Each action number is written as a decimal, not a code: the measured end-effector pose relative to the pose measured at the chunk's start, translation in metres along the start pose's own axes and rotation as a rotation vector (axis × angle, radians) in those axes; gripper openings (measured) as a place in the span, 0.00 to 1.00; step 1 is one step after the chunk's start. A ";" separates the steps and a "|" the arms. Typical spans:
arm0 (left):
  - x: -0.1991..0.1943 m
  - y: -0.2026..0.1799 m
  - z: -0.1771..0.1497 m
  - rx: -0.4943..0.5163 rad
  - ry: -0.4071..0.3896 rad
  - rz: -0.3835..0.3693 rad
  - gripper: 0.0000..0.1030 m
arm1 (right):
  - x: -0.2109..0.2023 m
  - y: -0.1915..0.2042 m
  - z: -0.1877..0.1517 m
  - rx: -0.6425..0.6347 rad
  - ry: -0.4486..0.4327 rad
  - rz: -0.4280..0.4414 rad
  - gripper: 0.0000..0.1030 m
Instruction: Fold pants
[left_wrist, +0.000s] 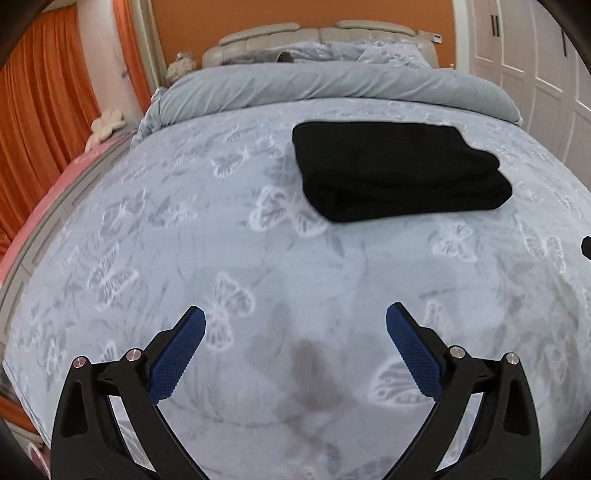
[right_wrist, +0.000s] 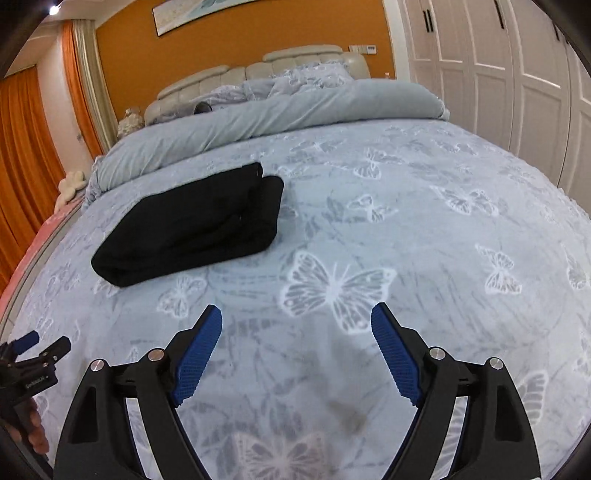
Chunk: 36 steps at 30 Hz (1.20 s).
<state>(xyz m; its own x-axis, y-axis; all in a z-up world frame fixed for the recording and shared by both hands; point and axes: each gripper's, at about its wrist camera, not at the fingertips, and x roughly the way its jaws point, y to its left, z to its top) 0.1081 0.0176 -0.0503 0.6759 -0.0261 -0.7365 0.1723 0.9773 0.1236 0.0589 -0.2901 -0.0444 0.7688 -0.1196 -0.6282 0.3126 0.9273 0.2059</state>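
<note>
The black pants (left_wrist: 399, 170) lie folded into a thick rectangular bundle on the pale blue butterfly-print bedspread (left_wrist: 258, 258), flat on it and touched by neither tool. From the left gripper (left_wrist: 295, 325) the bundle sits well ahead of the fingertips and off to their right; from the right gripper (right_wrist: 296, 321) it sits ahead and to the left of the fingertips (right_wrist: 192, 229). Both grippers stand spread wide, blue ribbed pads (left_wrist: 181, 354) apart with only bedspread showing between them (nothing is pinched in either). A dark smudge (left_wrist: 314, 380) marks the fabric just ahead of the left gripper, between its fingers. Beyond the pants, a rolled-back grey duvet (left_wrist: 332, 85) crosses the bed in front of the cream padded headboard (left_wrist: 314, 37). In the right wrist view the left gripper's tip (right_wrist: 40, 350) appears far to the left of the right fingers, a hand (right_wrist: 33, 424) on its handle.
</note>
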 end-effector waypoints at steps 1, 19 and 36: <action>0.001 0.001 -0.001 -0.008 0.008 -0.003 0.94 | 0.001 0.000 -0.001 -0.004 0.006 -0.001 0.79; 0.005 -0.009 -0.005 0.008 0.015 -0.050 0.94 | 0.007 0.034 -0.012 -0.121 0.032 0.006 0.79; 0.038 -0.003 -0.018 -0.070 0.102 -0.071 0.94 | 0.039 0.022 -0.031 -0.092 0.118 0.011 0.79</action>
<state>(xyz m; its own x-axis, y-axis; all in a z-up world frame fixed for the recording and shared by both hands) 0.1199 0.0171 -0.0907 0.5866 -0.0775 -0.8061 0.1639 0.9862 0.0244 0.0785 -0.2629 -0.0872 0.6990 -0.0721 -0.7114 0.2479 0.9576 0.1466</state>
